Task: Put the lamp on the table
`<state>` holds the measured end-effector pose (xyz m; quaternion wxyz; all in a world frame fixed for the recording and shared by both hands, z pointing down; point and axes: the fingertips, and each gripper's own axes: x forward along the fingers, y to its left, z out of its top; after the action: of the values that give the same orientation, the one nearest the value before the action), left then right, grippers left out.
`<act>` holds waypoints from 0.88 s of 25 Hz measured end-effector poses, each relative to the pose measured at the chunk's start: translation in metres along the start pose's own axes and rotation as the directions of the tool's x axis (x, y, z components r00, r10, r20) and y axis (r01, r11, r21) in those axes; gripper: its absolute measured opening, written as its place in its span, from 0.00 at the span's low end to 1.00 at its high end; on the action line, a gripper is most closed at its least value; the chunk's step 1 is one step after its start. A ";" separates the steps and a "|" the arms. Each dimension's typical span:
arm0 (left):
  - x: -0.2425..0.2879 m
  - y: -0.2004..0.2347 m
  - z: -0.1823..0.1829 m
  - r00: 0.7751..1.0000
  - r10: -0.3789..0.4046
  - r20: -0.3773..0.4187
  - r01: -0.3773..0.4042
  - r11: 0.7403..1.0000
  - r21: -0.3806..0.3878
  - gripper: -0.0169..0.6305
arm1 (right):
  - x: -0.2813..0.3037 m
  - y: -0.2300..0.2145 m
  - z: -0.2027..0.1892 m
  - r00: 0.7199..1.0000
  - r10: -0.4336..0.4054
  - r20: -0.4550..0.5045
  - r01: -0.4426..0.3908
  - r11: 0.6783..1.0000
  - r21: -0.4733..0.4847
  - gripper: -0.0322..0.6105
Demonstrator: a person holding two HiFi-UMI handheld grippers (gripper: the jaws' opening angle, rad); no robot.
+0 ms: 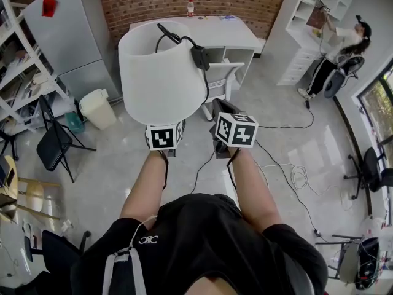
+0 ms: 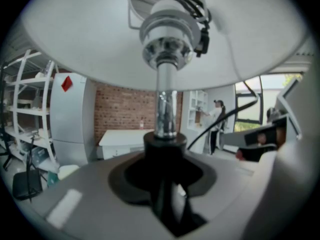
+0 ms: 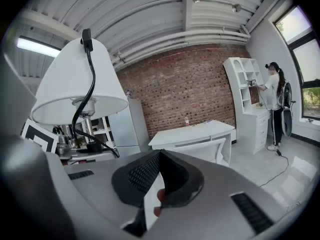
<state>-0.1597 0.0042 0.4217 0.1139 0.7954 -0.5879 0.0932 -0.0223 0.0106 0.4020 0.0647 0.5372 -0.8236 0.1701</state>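
Note:
The lamp (image 1: 163, 72) has a wide white shade and a chrome stem (image 2: 165, 109) and is carried upright in the air, in front of my chest. My left gripper (image 1: 174, 126) sits under the shade, shut on the black collar at the foot of the stem (image 2: 164, 151). The lamp's black cable (image 1: 195, 53) runs over the shade and hangs down beside my right gripper (image 1: 222, 112). In the right gripper view the lamp (image 3: 75, 84) is at the left, and the right gripper (image 3: 160, 159) is shut on nothing. The white table (image 1: 209, 32) stands ahead against the brick wall.
A white chair (image 1: 221, 82) is tucked at the table, and a bottle (image 1: 190, 7) stands on its far edge. A grey fridge (image 1: 67, 35), white bin (image 1: 98, 108) and black folding chair (image 1: 55, 140) are at the left. A person (image 1: 344, 48) stands by white shelves (image 1: 313, 23). Cables (image 1: 295, 177) lie on the floor.

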 end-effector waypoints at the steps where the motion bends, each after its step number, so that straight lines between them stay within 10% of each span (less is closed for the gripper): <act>1: 0.000 0.002 -0.003 1.000 -0.003 -0.006 0.003 1.000 0.001 0.21 | 0.000 0.001 -0.002 1.000 -0.006 0.003 0.006 1.000 0.007 0.03; 22: 0.063 0.010 0.022 0.998 -0.064 0.023 0.064 0.998 -0.002 0.21 | 0.057 -0.043 0.014 1.000 -0.007 0.008 0.006 0.996 0.084 0.03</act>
<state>-0.1503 -0.0627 0.4194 0.1112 0.8147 -0.5636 0.0793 -0.0057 -0.0596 0.4141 0.0391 0.5428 -0.8142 0.2022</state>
